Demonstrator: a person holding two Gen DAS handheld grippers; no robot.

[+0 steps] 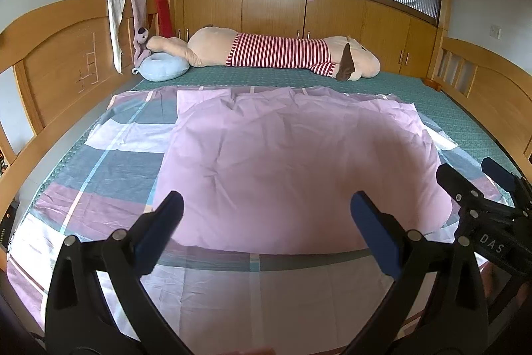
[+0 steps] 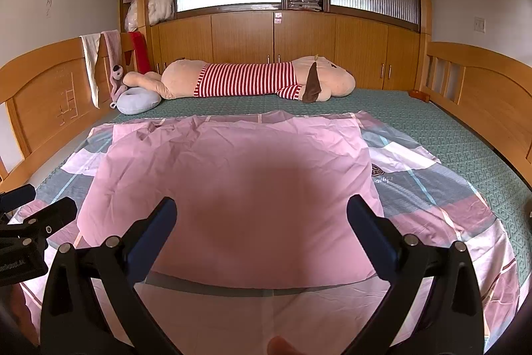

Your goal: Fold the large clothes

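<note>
Left wrist view: the left gripper [image 1: 266,232], fingers apart and empty, hovers over the pink sheet [image 1: 299,168] spread on the green bed [image 1: 465,118]; beyond the sheet lies a striped plush toy [image 1: 276,54] before wooden cabinets [image 1: 272,9].

Right wrist view: the right gripper [image 2: 262,235], fingers likewise spread and empty, faces the same sheet, with the headboard [image 2: 43,88] left of it.

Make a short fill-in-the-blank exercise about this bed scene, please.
1. Both the left hand-held gripper and the right hand-held gripper are ____.
2. The plain pink cloth lies on top of a ____ sheet.
3. The long plush toy wears a shirt with red and white ____.

Missing words: open; checked; stripes
</note>
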